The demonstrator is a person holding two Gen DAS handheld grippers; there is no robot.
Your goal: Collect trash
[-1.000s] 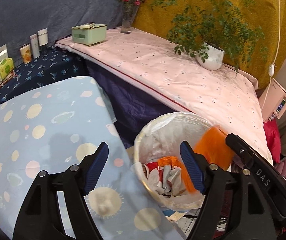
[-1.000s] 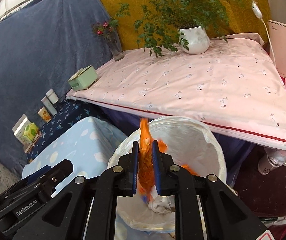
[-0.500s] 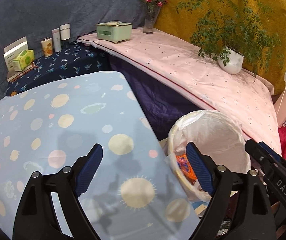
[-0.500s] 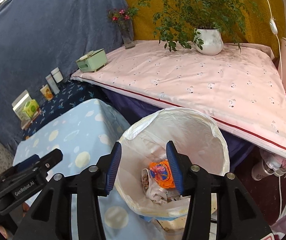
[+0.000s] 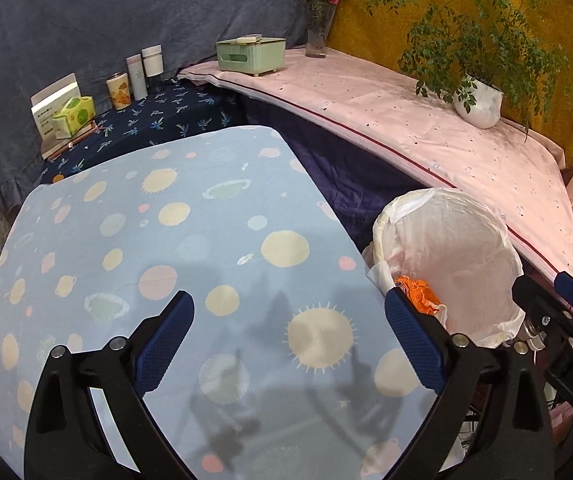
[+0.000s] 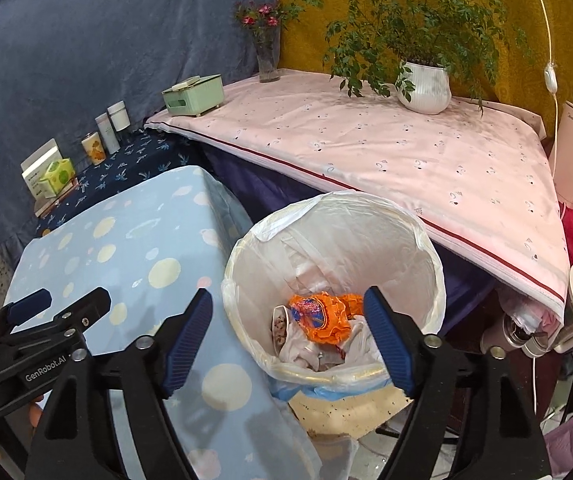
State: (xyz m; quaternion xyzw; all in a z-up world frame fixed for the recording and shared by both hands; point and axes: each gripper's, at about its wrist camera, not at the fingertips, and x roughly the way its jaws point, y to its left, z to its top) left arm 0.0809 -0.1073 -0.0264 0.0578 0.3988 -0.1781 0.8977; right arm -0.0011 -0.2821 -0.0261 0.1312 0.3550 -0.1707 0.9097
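Orange wrapper [image 6: 320,316] dropped into bin [image 6: 432,256]; right gripper [image 6: 288,338] jaws just opened, empty.

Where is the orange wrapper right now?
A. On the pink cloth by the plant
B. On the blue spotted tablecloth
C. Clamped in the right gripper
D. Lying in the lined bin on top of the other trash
D: the orange wrapper lies inside the bin on crumpled trash, and the right gripper stands open above it with nothing between its pads.
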